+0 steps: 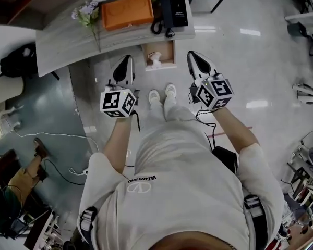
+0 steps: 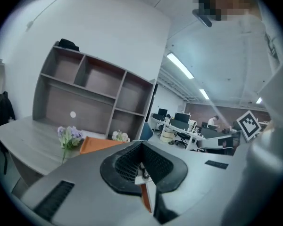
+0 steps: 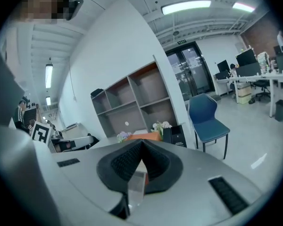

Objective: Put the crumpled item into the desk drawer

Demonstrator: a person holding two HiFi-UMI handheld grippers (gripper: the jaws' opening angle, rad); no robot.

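Lying seemingly inside drawer (image 1: pixel 171 53), crumpled item (image 1: pixel 155 60) between left hand-held gripper (image 1: pixel 127 61) and right hand-held gripper (image 1: pixel 192 57), both closed

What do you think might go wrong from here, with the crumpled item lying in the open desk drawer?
The drawer stands open just ahead of the person's shoes, so a step forward might knock it. The crumpled item sits tall in it and might catch if the drawer is pushed shut. The telephone has its coiled cord at the desk edge above the drawer; the left gripper, reaching down, could snag it.
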